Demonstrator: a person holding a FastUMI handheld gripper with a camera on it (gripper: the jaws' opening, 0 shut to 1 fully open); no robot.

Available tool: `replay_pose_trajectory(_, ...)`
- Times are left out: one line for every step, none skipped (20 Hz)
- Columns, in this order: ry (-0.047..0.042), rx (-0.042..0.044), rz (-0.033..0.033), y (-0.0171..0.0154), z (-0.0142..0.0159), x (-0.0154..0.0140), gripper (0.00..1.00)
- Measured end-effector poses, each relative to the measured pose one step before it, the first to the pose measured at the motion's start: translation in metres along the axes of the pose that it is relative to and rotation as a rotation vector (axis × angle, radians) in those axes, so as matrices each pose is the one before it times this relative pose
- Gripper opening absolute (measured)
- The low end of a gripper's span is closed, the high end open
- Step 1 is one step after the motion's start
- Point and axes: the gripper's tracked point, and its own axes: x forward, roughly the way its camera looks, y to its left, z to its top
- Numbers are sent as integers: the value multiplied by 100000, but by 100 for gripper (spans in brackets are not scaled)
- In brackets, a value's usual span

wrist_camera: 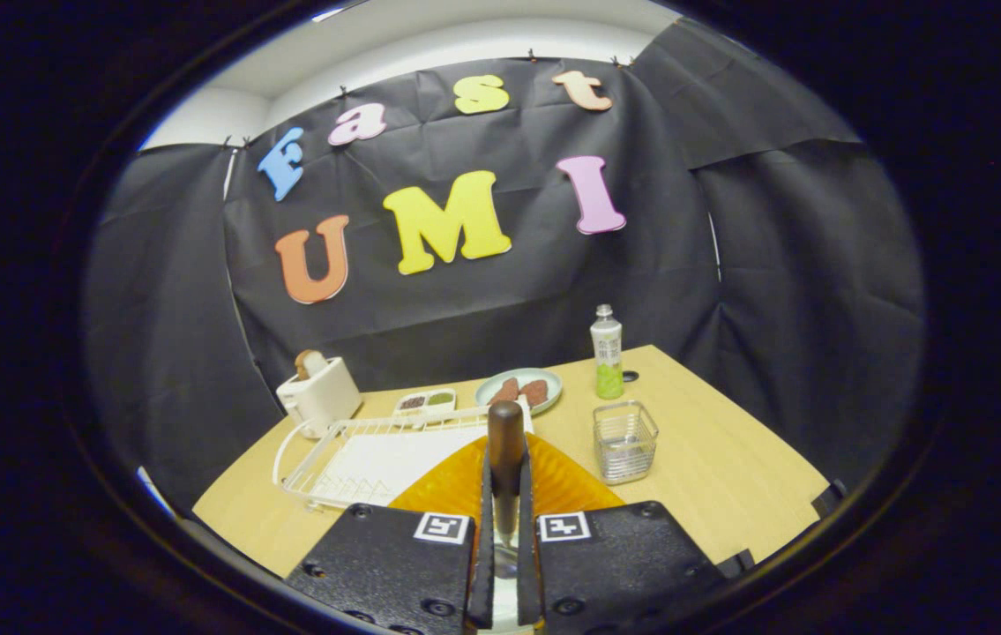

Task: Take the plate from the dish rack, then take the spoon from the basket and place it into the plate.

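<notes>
Black cloth backs the wooden counter [729, 476]. Tongs [505, 564] clamp the spoon [505, 441] above the orange plate [456, 481], beside the dish rack [359, 459] and wire basket [624, 441]; lowering and release likely follow.

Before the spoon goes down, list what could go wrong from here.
1. The gripper is shut on the spoon, handle up; released high, it could bounce off the orange plate below.
2. The dish rack and wire basket flank the plate closely; a sideways swing could knock either.
</notes>
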Motion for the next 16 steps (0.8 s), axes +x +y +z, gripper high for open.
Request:
replay_pose_trajectory(-534,-1956,-10,1004,-1106,-251,15)
replay_pose_trajectory(-553,-1065,-227,925,-934,-97,15)
replay_pose_trajectory(-592,-329,-39,869,-914,-205,15)
replay_pose_trajectory(-231,214,48,838,-988,-121,16)
replay_pose_trajectory(-391,460,237,651,-863,-59,15)
replay_pose_trajectory(-384,65,-2,486,-790,152,16)
replay_pose_trajectory(-362,-587,-539,315,-677,189,17)
replay_pose_trajectory(105,-464,-1048,-33,-648,377,17)
replay_pose_trajectory(348,-725,-828,-35,-590,247,17)
replay_pose_trajectory(479,-612,-708,-4,-593,78,17)
replay_pose_trajectory(-30,-694,-701,-56,-405,110,17)
replay_pose_trajectory(-425,-844,-584,-114,-253,-18,18)
replay_pose_trajectory(-1829,-726,-1383,-410,48,42,19)
replay_pose_trajectory(-2100,-379,-1542,-517,260,-206,20)
replay_pose_trajectory(-1896,136,-2371,-686,277,-371,21)
replay_pose_trajectory(-1340,515,-804,-293,127,-281,24)
